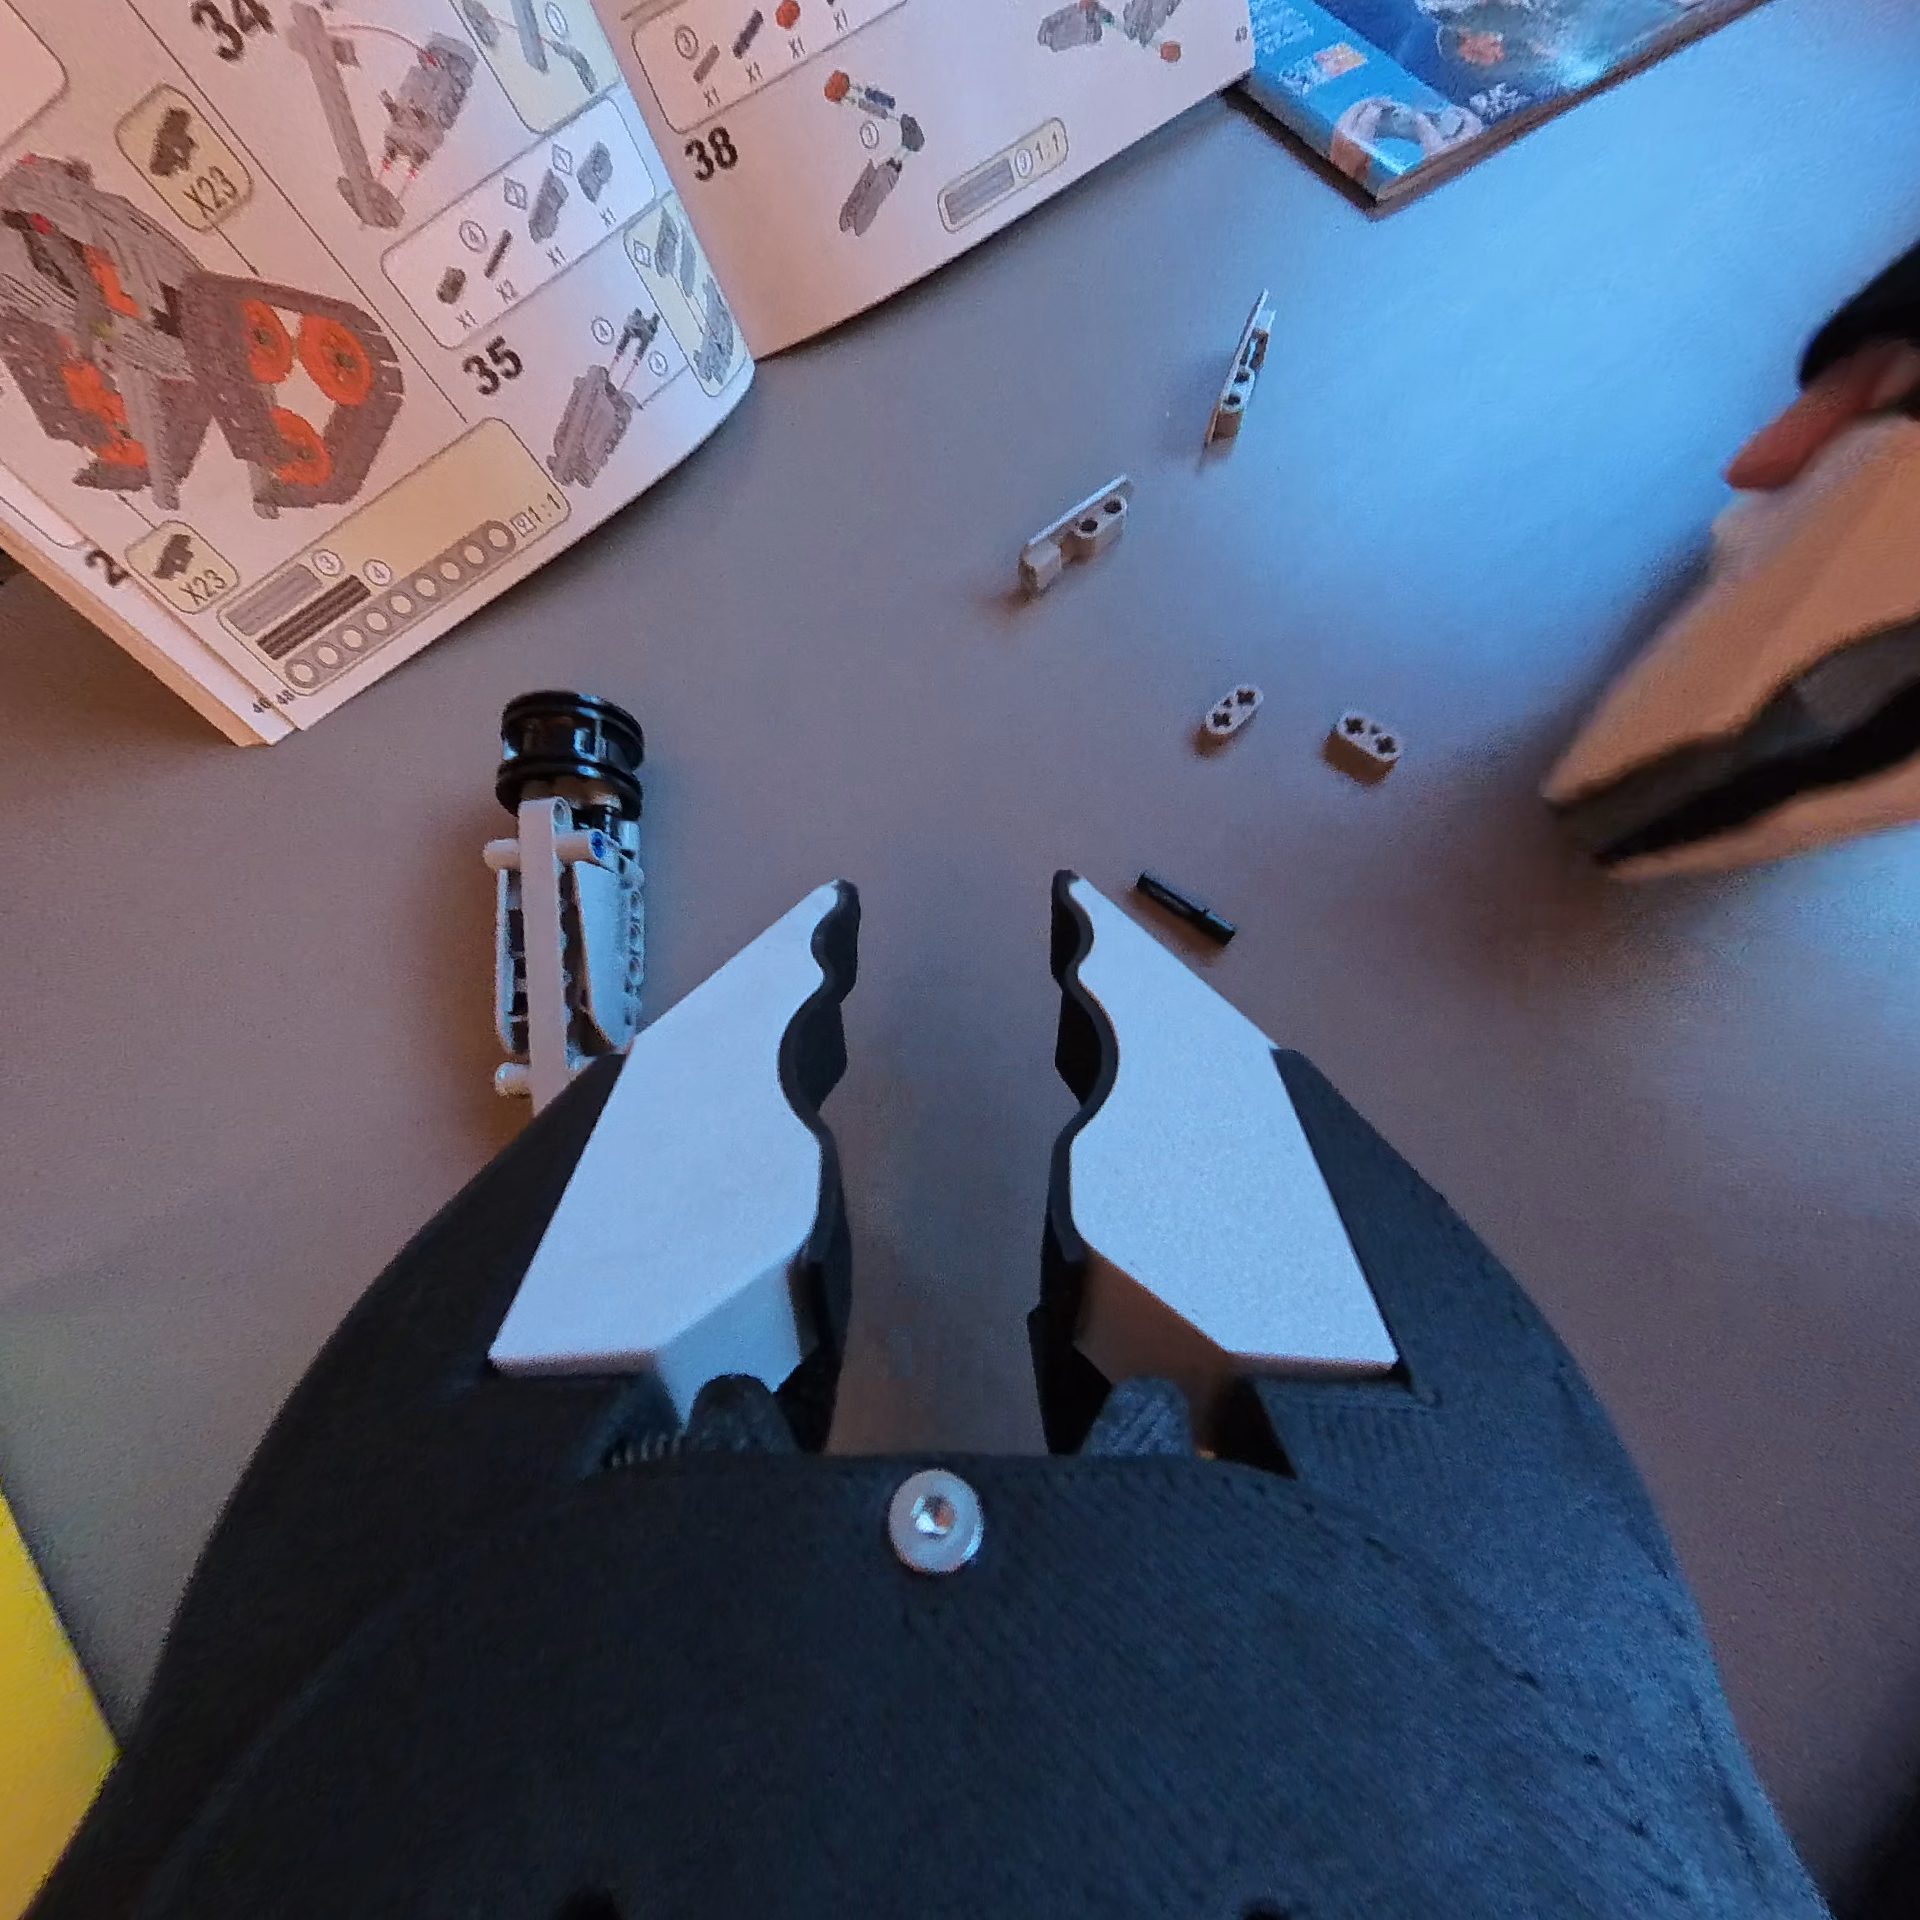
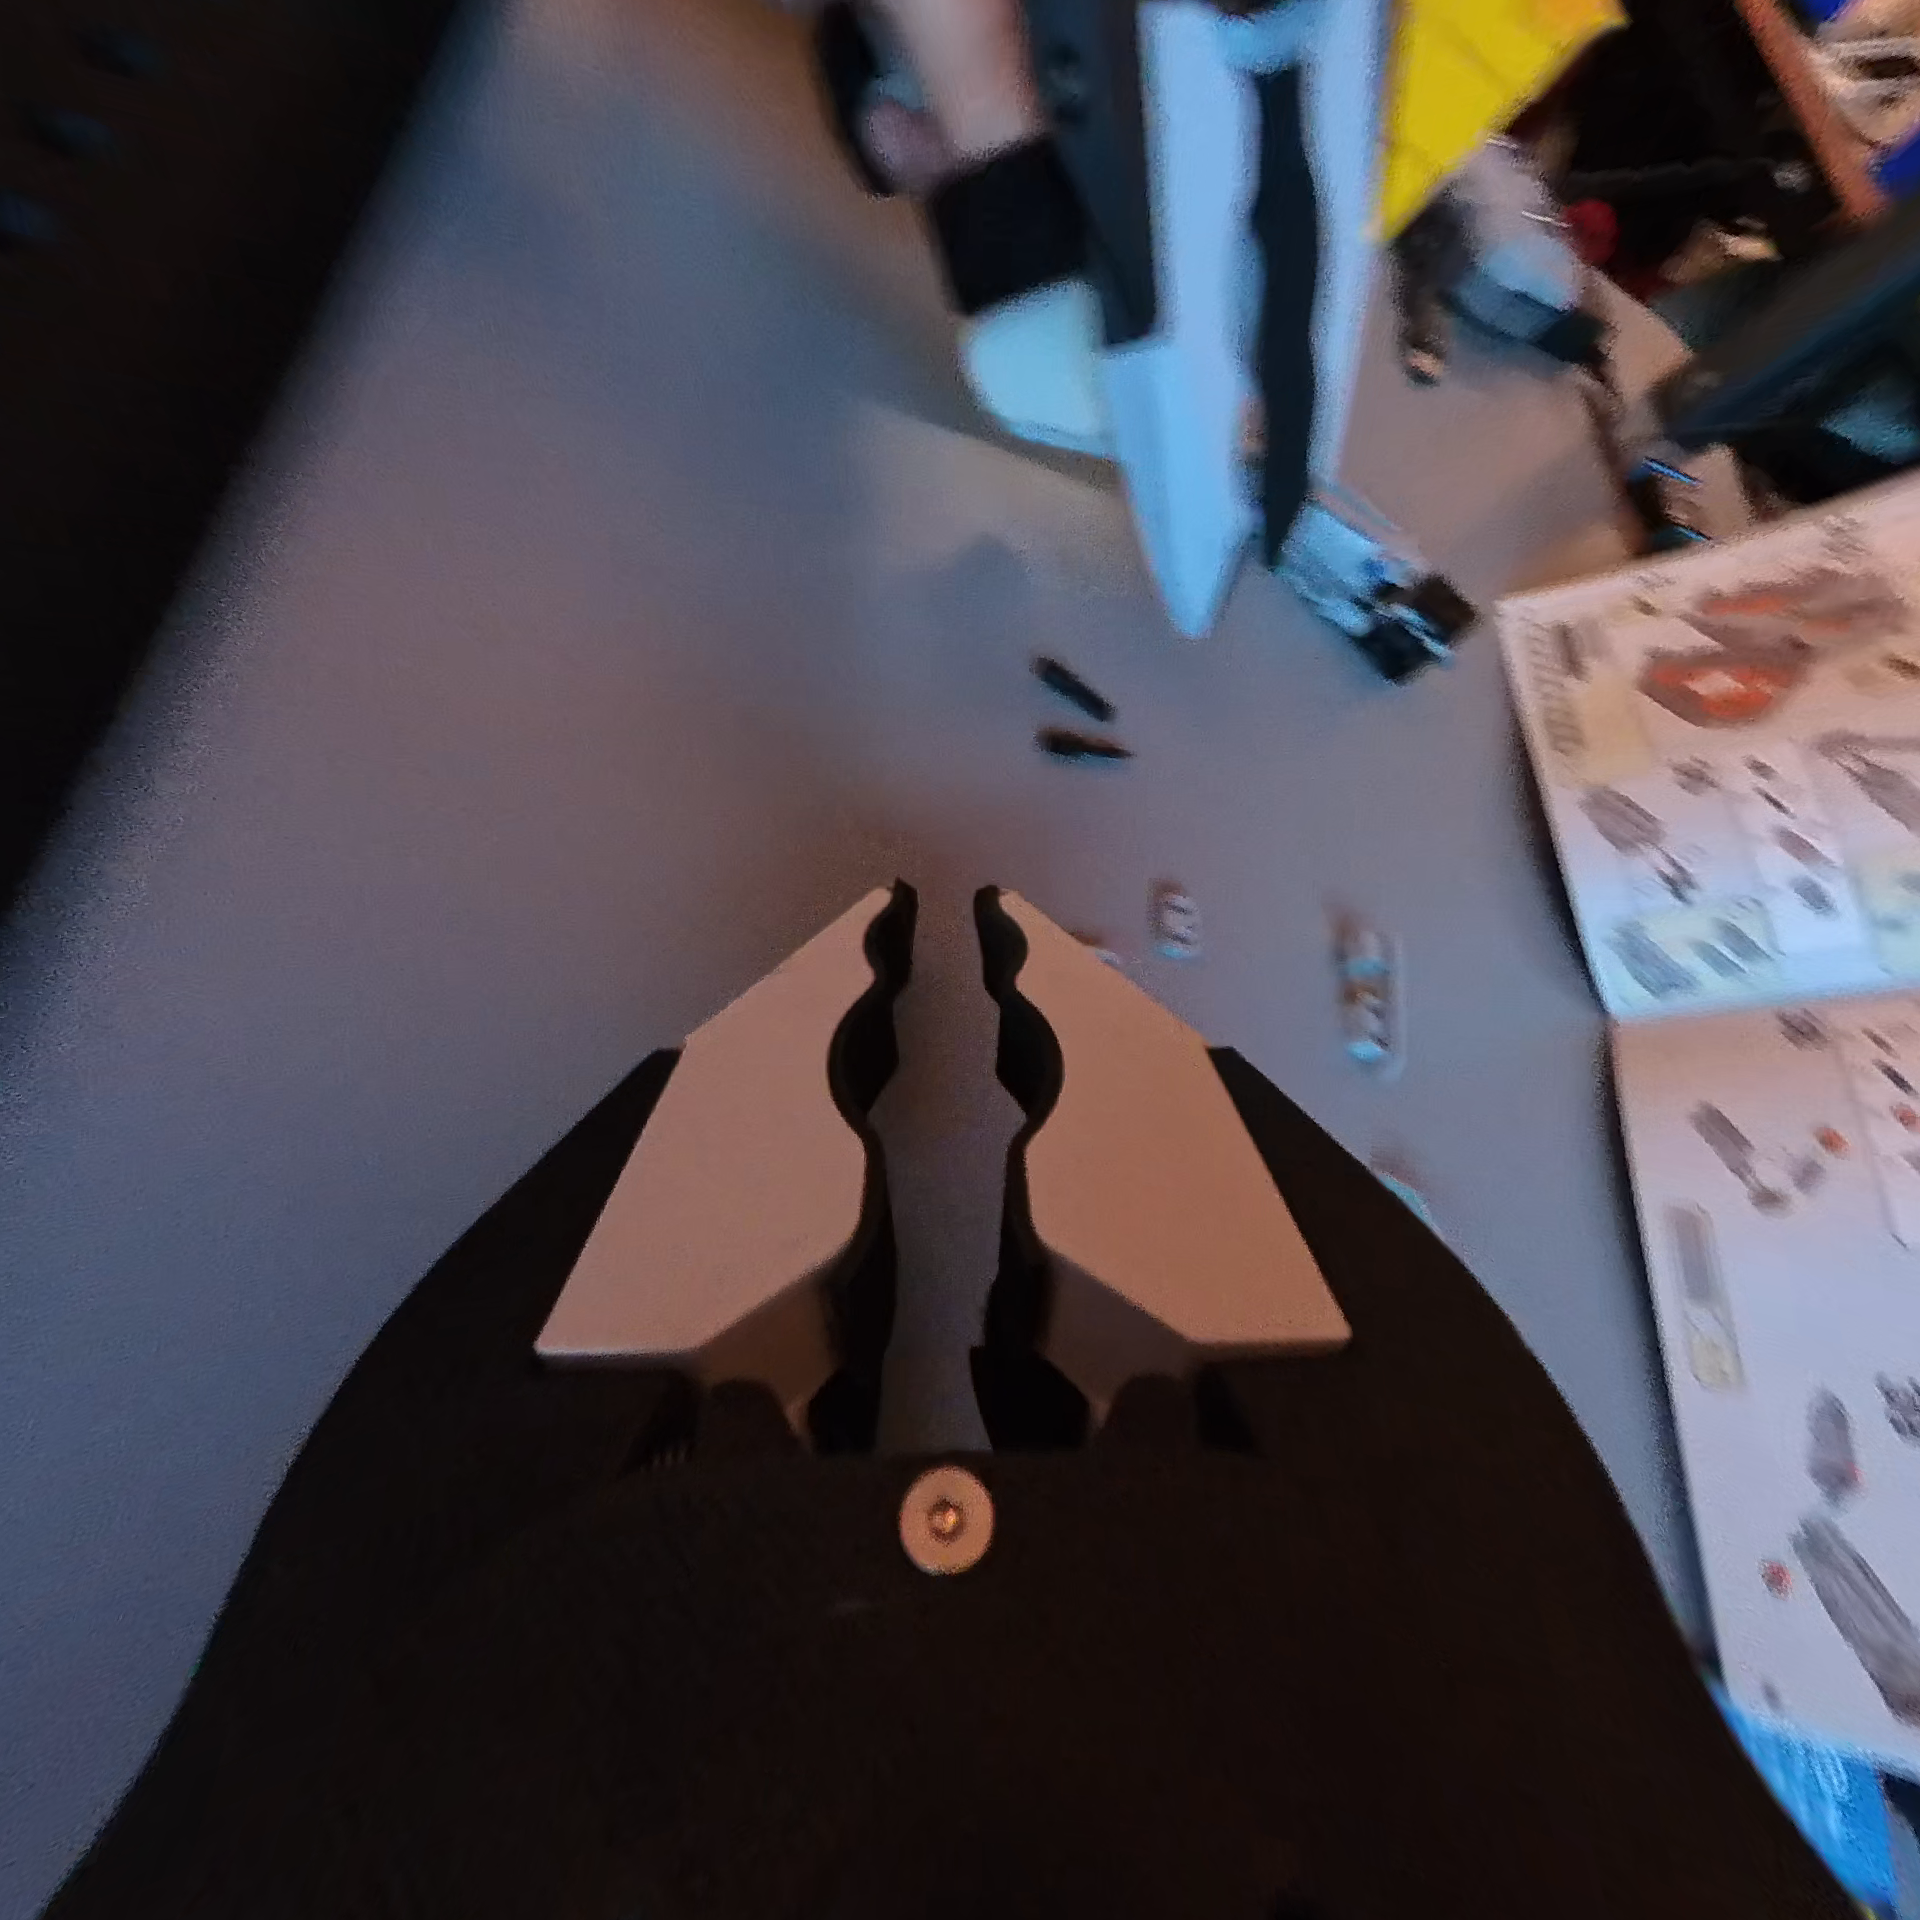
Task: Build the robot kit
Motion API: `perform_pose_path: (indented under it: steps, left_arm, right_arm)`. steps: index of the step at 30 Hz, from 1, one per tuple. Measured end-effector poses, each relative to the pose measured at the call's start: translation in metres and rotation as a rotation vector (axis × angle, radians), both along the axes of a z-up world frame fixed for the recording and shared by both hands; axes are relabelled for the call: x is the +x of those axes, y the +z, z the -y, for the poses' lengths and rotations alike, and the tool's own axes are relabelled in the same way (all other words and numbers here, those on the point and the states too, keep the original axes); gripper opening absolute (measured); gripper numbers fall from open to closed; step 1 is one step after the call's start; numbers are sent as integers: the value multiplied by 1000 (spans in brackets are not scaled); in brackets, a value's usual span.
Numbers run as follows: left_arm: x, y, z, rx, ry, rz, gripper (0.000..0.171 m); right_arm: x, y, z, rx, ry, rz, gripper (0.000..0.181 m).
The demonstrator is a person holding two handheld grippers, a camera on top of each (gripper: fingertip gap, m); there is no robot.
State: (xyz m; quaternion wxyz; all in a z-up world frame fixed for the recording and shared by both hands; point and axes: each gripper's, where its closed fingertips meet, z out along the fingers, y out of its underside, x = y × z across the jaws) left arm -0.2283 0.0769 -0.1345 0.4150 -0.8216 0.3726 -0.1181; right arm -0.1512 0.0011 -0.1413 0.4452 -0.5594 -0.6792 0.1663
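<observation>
Left wrist view shows your left gripper (image 1: 954, 902) spread wide and empty over the table (image 1: 1351, 1143), the black pin (image 1: 1184, 907) just beside its tip at 3 o'clock, probably light, stiff and slippery, best pinched mid-length, while your right gripper (image 2: 944, 902) hangs narrowly parted, holding nothing.

Left wrist view: mounted behind the left gripper (image 1: 954, 902), looking steeply down along its fingers, close above the grey table (image 1: 935, 644). Right wrist view: mounted behind the right gripper (image 2: 945, 902), tilted down and forward from a little farther off, heavily blurred. Shared by both: the table, the open instruction booklet (image 1: 343, 312) (image 2: 1714, 831), the small black pin (image 1: 1184, 908) (image 2: 1081, 746), the grey-and-black assembly (image 1: 569, 914) (image 2: 1371, 608).
</observation>
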Motion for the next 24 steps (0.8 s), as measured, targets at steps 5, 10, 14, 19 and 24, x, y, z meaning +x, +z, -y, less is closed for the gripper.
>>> perform_pose_path:
  steps: [5, 10, 14, 19, 24]
  left_arm:
    - [1, 20, 5, 26, 24, 68, 32]
    - [-2, 31, 8, 63, 39, 65, 31]
    - [-5, 32, 9, 63, 43, 64, 31]
    - [-6, 29, 13, 43, 30, 58, 31]
    - [0, 28, 19, 37, 4, 51, 32]
  right_arm:
    - [33, 17, -69, -128, -335, -177, 15]
    - [62, 17, -110, -201, -507, -254, 16]
    - [90, 1, -125, -86, -535, -97, 21]
    - [86, -9, -125, -110, -462, -30, 29]
    - [82, -8, -134, -124, -434, -35, 38]
